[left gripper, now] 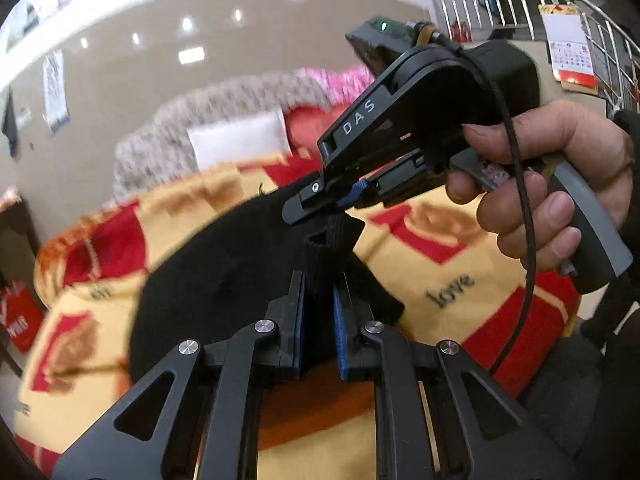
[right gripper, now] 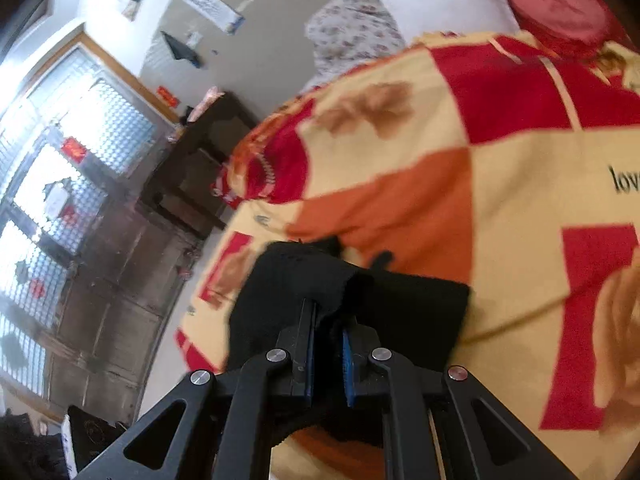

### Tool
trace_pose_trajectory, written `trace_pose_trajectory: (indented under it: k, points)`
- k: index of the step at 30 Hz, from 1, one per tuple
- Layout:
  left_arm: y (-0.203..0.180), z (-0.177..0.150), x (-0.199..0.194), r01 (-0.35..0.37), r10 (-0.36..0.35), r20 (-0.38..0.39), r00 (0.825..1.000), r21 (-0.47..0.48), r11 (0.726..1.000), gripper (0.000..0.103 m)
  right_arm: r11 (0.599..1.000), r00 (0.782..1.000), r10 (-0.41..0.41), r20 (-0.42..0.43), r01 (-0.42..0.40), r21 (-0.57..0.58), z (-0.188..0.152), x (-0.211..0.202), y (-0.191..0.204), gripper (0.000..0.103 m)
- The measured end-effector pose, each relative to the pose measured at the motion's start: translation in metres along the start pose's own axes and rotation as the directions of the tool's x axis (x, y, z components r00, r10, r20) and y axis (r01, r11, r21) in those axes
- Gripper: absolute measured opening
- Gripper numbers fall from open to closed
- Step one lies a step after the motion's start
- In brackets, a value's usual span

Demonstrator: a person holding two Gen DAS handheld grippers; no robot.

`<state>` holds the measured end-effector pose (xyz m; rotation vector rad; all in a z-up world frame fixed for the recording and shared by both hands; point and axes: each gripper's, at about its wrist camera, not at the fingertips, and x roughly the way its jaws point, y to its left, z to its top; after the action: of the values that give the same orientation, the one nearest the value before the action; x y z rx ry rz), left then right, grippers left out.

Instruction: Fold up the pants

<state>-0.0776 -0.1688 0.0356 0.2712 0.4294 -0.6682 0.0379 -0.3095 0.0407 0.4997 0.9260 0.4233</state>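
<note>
Over the yellow-and-red patterned bedspread (left gripper: 472, 280) | black knit pants (left gripper: 224, 280) pinched by left gripper (left gripper: 318, 300) at six o'clock | right gripper (right gripper: 326, 332) clamped on same cloth, edges likely held for folding.

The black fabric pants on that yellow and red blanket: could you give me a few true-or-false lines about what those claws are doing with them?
1. The left claw is clamped on the black fabric pants. True.
2. The right claw hangs open with nothing in it. False: it is shut on a fold of the pants.
3. The pants lie on a yellow and red patterned blanket. True.
4. A bare hand holds the right claw by its grey handle. True.
5. The blanket is plain, with no writing. False: the word "love" is printed on it.
</note>
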Motion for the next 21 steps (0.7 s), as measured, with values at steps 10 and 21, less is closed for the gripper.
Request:
trace_pose_trajectory:
  k: [10,21]
  points:
    - [-0.007,-0.002,0.017,0.15,-0.157,-0.099,0.983,-0.07,0.986,0.031,0.987,0.992,-0.058,0.114,0.04,0.156,-0.01,0.004,-0.053,0.011]
    - [0.107,-0.028,-0.069,0.066,-0.074,-0.008,0.997,-0.349,0.935,0.031,0.951,0.953,-0.147,0.266,0.21,-0.228,-0.051,-0.053,0.058,0.012]
